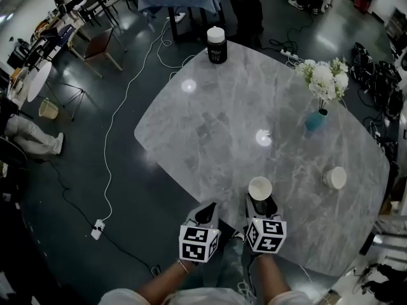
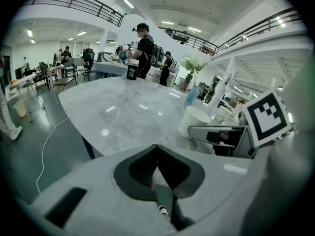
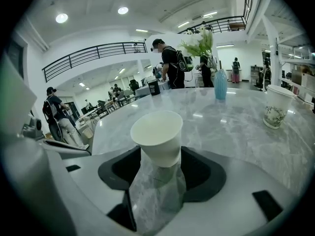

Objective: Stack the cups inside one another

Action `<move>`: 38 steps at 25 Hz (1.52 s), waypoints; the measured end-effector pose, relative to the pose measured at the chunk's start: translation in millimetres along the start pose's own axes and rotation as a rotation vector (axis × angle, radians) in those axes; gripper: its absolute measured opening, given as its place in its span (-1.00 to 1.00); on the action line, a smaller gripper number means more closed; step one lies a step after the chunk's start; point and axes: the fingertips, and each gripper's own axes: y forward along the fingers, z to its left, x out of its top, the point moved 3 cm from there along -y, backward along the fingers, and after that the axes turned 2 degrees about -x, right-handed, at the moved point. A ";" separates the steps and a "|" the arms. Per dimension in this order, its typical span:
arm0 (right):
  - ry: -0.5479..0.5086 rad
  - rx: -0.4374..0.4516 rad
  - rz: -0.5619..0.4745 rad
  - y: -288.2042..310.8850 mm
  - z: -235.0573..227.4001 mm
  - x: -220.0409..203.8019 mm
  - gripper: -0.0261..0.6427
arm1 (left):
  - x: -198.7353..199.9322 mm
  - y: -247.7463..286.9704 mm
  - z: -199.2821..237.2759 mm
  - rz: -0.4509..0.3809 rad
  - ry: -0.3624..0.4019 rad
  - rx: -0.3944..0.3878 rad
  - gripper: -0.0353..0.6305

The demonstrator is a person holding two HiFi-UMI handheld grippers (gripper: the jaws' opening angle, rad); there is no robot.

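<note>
- The 2 cups were not nested: the near cup (image 1: 260, 188) stood upright on the tabletop (image 1: 210, 126), and the patterned cup (image 1: 335, 178) stood upright well apart to its right (nothing was inside either, as far as could be seen).
- The right tongs (image 1: 261, 202) were spread wide around the near cup's base, and the pads seemed not to press on it.
- The left tongs (image 1: 206, 213) were closed on nothing, at the tabletop's near edge.
- By my judgement all the stacking was left: 1 cup had to be gripped, carried across and lowered into the other.
</note>
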 end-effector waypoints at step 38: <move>0.077 -0.211 -0.118 -72.4 -65.8 49.9 -0.28 | 60.4 20.6 -86.6 -0.055 0.109 -0.198 -0.91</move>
